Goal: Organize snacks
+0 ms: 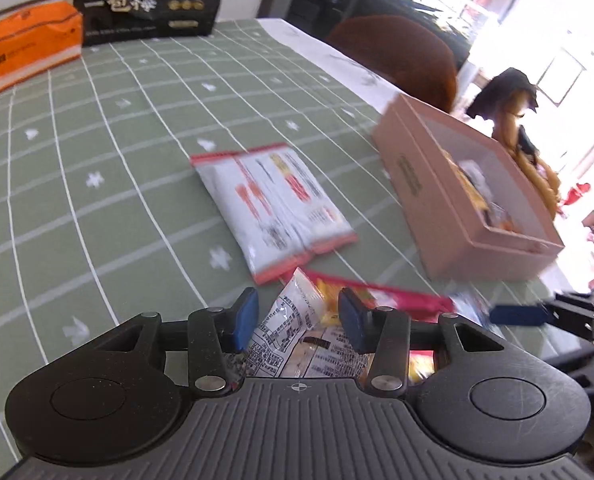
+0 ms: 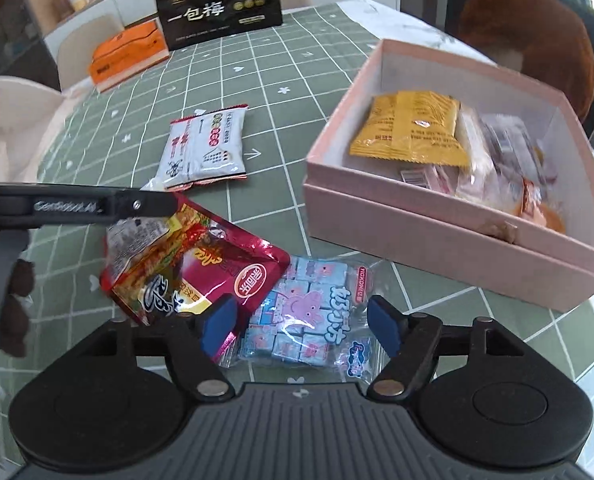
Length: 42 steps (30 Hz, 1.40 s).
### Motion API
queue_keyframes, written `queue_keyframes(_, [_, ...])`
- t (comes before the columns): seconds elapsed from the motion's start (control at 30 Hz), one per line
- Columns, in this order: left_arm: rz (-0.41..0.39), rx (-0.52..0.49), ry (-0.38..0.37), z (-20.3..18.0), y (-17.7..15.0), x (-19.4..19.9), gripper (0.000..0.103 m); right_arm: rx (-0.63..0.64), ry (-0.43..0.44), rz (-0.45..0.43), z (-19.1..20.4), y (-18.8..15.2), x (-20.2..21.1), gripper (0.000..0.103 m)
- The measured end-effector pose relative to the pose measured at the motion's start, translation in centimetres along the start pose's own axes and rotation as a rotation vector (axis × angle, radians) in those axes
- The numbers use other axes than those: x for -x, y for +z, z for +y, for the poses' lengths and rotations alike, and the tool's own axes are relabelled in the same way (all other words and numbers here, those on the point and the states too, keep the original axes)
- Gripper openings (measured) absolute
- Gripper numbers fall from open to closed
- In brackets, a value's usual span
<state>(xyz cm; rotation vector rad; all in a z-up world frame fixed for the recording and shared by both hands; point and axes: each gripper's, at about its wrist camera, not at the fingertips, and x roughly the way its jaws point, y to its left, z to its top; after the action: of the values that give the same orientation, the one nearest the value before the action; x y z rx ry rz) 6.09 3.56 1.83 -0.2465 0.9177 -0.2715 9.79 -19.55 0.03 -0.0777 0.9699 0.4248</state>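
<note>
I count three loose packets on the green checked tablecloth point(image 2: 257, 80), going left to right in the right wrist view. At ten o'clock lies a white packet with red ends point(image 2: 203, 148), flat and untouched, well apart from the rest. At eight o'clock the red foil packet point(image 2: 201, 264) tilts up off the cloth because my left gripper point(image 1: 297, 326) appears to be lifting it. Whether those pads are clamped on the foil I cannot tell: in the left wrist view they stand a little apart with crinkled wrapper between them, and contact is hidden.

At six o'clock the clear bag of blue candy cubes point(image 2: 305, 312) lies flat, its left edge under the red packet. My right gripper point(image 2: 301, 326) hangs over it with fingers spread wide, one each side, gripping nothing yet; I judge this to be the next pick.

At two o'clock sits the one pink box point(image 2: 437, 236), lid off and nested beneath, so snacks can drop straight in. Inside, one yellow packet point(image 2: 409, 132) rests on top; the wrappers below are too jumbled to count.

Far off at twelve o'clock stand one black bag point(image 2: 217, 4) and one orange box point(image 2: 125, 60), apparently not part of the sorting.
</note>
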Motion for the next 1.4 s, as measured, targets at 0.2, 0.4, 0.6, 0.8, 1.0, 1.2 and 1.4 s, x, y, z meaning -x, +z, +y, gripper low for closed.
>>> queue_keyframes(0.2, [0.045, -0.049, -0.041, -0.7, -2.1, 1.9, 0.05, 0.048, -0.091, 0.012, -1.1, -1.6, 1.2, 0.073])
queue_keyframes(0.4, [0.073, -0.112, -0.057, -1.3, -4.0, 3.8, 0.05, 0.0, -0.231, 0.009, -2.9, -2.5, 2.2, 0.073])
queue_keyframes(0.6, [0.089, -0.122, -0.048, -2.2, -6.1, 5.0, 0.05, -0.055, -0.31, 0.025, -3.6, -3.0, 2.8, 0.073])
queue_keyframes(0.8, [0.073, -0.131, -0.092, -3.4, -6.8, 5.7, 0.05, -0.048, -0.277, 0.034, -2.3, -3.3, 3.1, 0.073])
queue_keyframes(1.0, [0.112, -0.281, -0.111, -4.6, -6.9, 7.4, 0.05, -0.008, -0.25, 0.023, -1.4, -4.0, 4.1, 0.072])
queue_keyframes(1.2, [0.206, -0.49, -0.041, -7.3, -9.6, 5.5, 0.051, -0.079, -0.251, 0.033, -2.8, -4.9, 4.3, 0.072])
queue_keyframes(1.4, [0.156, -0.433, -0.01, -8.6, -8.8, 3.9, 0.051, -0.103, -0.27, 0.021, -3.2, -5.9, 5.2, 0.072])
